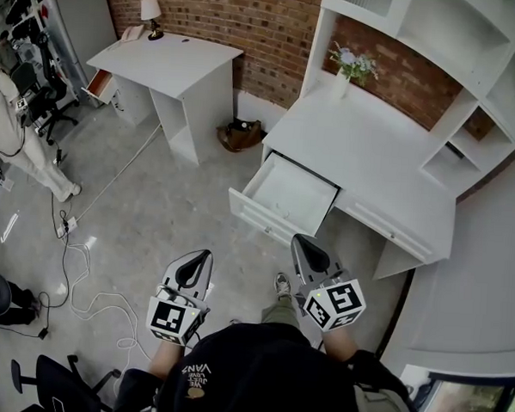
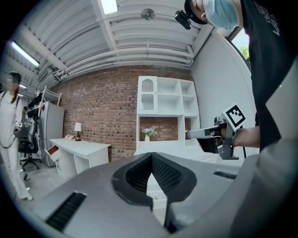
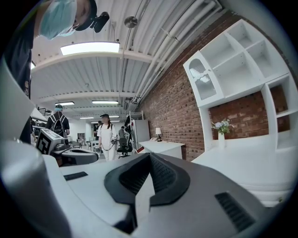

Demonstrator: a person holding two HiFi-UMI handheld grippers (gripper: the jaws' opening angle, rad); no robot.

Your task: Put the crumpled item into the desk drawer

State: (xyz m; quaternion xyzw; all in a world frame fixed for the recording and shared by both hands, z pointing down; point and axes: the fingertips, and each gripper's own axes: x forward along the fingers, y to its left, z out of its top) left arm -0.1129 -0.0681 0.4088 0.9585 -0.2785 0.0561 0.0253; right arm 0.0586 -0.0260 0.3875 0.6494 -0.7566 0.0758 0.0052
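Note:
The white desk [image 1: 389, 156] stands ahead of me with its drawer [image 1: 285, 196] pulled open; the inside looks bare white. No crumpled item shows in any view. My left gripper [image 1: 203, 258] is held over the floor, left of the drawer and nearer to me, jaws shut with nothing between them [image 2: 151, 155]. My right gripper [image 1: 302, 243] hovers just short of the drawer's front, also shut and holding nothing [image 3: 149, 155]. Each gripper appears in the other's view: the right gripper [image 2: 192, 135] and the left gripper [image 3: 70, 157].
A vase of flowers [image 1: 349, 69] stands at the desk's back under white shelves [image 1: 472, 48]. A second white desk [image 1: 166, 67] with a lamp [image 1: 150, 14] is at the back left. A brown bag [image 1: 242, 134], floor cables [image 1: 83, 252], office chairs [image 1: 54, 384] and a person in white [image 1: 16, 136] are around.

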